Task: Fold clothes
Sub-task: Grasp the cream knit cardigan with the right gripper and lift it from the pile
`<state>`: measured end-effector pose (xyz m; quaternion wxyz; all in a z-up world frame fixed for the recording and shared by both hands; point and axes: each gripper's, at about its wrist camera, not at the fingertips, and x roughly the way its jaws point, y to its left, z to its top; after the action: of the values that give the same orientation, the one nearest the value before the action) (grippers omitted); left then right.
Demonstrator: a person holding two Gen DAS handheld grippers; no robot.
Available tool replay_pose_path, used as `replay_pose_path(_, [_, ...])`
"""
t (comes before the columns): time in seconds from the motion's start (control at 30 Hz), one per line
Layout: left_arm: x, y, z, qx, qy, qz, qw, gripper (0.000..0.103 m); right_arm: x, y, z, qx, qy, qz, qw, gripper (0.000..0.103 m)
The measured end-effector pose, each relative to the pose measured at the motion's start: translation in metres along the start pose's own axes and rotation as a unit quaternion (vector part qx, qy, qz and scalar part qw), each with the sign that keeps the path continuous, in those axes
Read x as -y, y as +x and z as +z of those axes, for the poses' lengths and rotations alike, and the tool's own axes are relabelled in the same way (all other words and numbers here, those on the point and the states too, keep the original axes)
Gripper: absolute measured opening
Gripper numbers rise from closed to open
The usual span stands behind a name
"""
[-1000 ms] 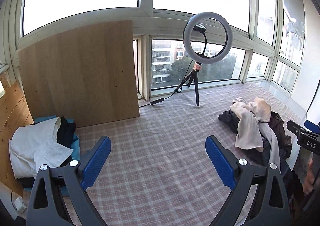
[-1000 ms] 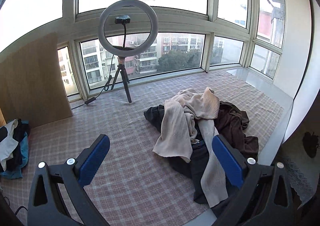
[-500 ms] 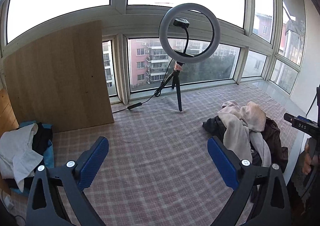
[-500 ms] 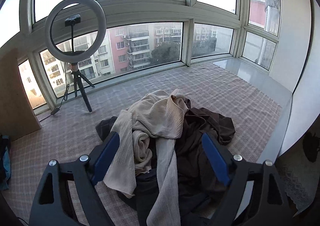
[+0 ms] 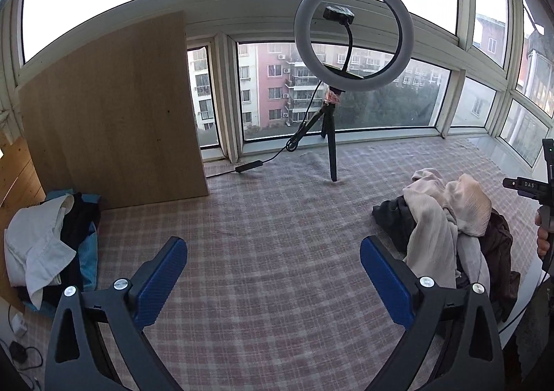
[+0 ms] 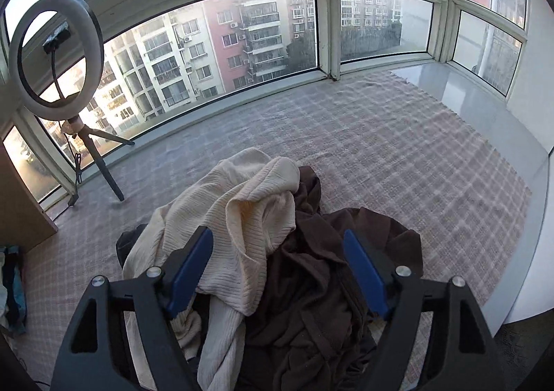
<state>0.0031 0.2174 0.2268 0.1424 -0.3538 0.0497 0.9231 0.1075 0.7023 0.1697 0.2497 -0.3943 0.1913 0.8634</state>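
A heap of clothes lies on the pink checked cloth (image 5: 277, 269). On top is a beige ribbed garment (image 6: 242, 204) (image 5: 436, 218), over a dark brown one (image 6: 311, 287) (image 5: 498, 238) and a black one (image 5: 391, 214). My right gripper (image 6: 277, 233) hangs just above the heap and is open. Its blue pads (image 6: 188, 263) straddle the seam between beige and brown without pressing on either. My left gripper (image 5: 271, 245) is open over bare checked cloth, left of the heap, with nothing between its fingers.
A ring light on a tripod (image 5: 353, 34) (image 6: 55, 55) stands by the windows, its cable (image 5: 249, 167) trailing left. A wooden board (image 5: 110, 114) leans at the left. Below it lies a second pile of white, black and blue clothes (image 5: 38, 245). The platform edge (image 6: 533, 252) runs right.
My right gripper has swung right and down over the heap, and its jaws have narrowed a little. My left gripper has shifted right, toward the heap.
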Motion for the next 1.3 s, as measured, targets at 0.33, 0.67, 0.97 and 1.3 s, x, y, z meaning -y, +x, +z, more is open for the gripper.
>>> replay_pose_path(0.33, [-0.004,0.002,0.004,-0.008,0.007,0.028,0.9996,0.101,-0.026,0.111,0.006,-0.125,-0.041,-0.024,0.991,0.009])
replay_pose_path(0.67, [-0.075,-0.022,0.009,0.023,-0.04,0.063,0.9969,0.101,-0.093,-0.04,0.058,0.04,-0.032,0.119,0.992,0.008])
replay_pose_path(0.97, [-0.169,-0.09,-0.01,0.073,-0.093,0.092,0.9887,0.101,-0.325,-0.179,0.041,0.087,-0.18,0.277,0.94,0.005])
replay_pose_path(1.3, [-0.29,-0.166,-0.05,0.102,-0.17,0.167,0.9659,0.101,-0.43,-0.266,-0.084,0.056,-0.374,0.393,0.838,0.004])
